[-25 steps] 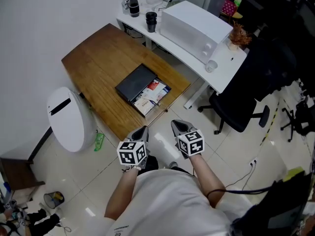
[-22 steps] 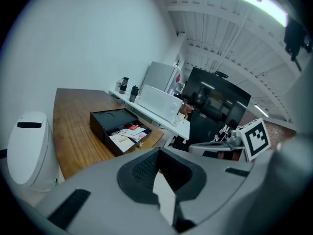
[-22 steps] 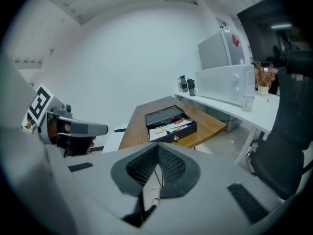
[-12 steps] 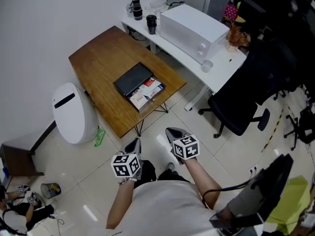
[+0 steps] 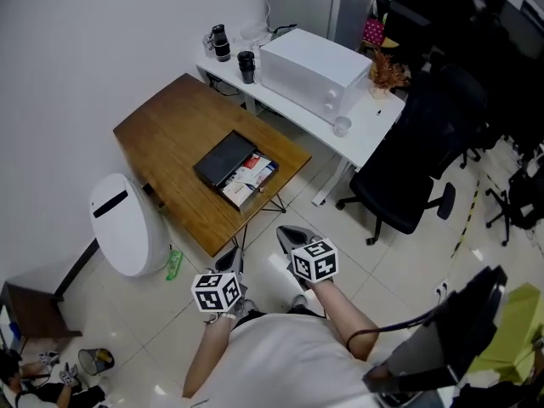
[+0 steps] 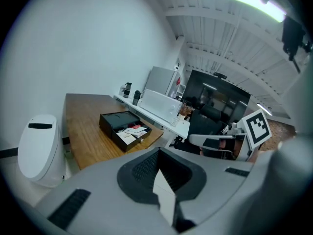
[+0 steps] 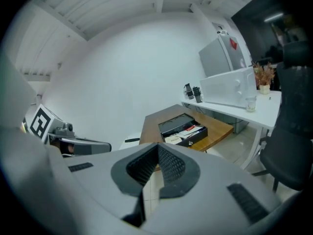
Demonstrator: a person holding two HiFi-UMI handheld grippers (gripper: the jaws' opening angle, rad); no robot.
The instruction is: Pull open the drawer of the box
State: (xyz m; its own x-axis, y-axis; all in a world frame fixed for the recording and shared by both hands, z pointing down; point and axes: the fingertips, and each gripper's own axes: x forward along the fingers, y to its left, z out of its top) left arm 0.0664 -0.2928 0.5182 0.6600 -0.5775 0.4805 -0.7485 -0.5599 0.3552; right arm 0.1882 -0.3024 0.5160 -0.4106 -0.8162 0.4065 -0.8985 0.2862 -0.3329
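The black box (image 5: 223,157) lies on the wooden table (image 5: 170,126) with its drawer (image 5: 251,179) pulled out toward the table's near corner, papers and cards showing inside. Both grippers are held low near the person's body, well short of the table. My left gripper (image 5: 227,259) is shut and holds nothing. My right gripper (image 5: 289,235) is also shut and empty. The left gripper view shows the box (image 6: 117,120) and open drawer (image 6: 132,135) far beyond the closed left gripper (image 6: 157,176). In the right gripper view the drawer (image 7: 190,133) lies far past the closed right gripper (image 7: 149,173).
A white bin (image 5: 126,224) stands left of the table, with a green bottle (image 5: 172,264) on the floor by it. Behind the table is a white desk (image 5: 367,134) bearing a white appliance (image 5: 308,65) and cups. A black office chair (image 5: 416,172) stands at the right.
The table and box now sit farther from the grippers than before; the person has backed away. Both grippers stayed shut and close to the body.
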